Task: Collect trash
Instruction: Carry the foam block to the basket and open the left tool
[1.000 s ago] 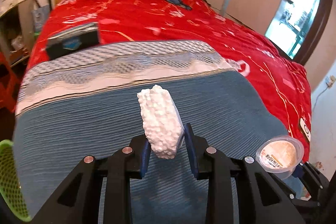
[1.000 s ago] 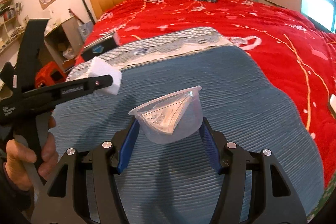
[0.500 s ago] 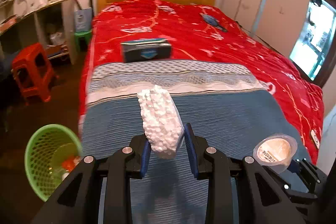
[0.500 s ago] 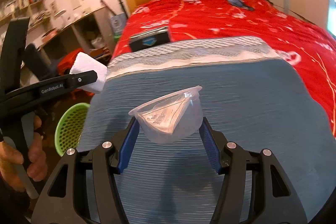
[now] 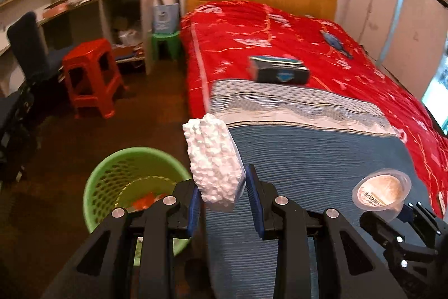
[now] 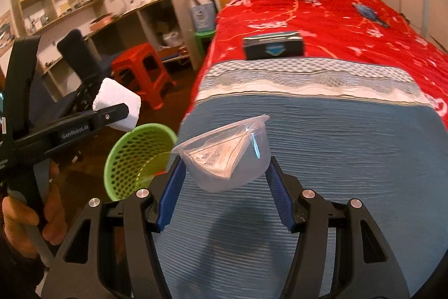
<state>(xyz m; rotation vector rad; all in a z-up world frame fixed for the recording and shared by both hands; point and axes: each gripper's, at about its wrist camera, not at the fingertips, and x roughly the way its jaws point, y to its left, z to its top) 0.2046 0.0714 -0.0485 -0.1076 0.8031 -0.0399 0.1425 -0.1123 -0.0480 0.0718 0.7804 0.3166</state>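
Note:
My left gripper (image 5: pixel 222 194) is shut on a white foam chunk (image 5: pixel 212 159), held over the bed's left edge. From the right wrist view the same foam chunk (image 6: pixel 117 104) hangs above and left of the bin. My right gripper (image 6: pixel 224 181) is shut on a clear plastic cup (image 6: pixel 226 153) with a crumpled wrapper inside; that cup (image 5: pixel 380 194) shows at the lower right of the left wrist view. A green mesh bin (image 5: pixel 131 187) stands on the floor beside the bed, with some trash inside. The bin (image 6: pixel 137 159) lies left of the cup.
A dark blue box (image 5: pixel 280 72) lies on the red bedspread (image 5: pixel 280 27) past the blue blanket (image 5: pixel 308 159). A red stool (image 5: pixel 89 74), a green stool (image 5: pixel 165 44), a dark chair (image 5: pixel 28 46) and a shelf desk (image 6: pixel 70 4) stand left of the bed. A hand (image 6: pixel 25 217) grips the left tool.
Both grippers have swung left across the bed with their loads still held. The green bin, the stools and the desk have come into view.

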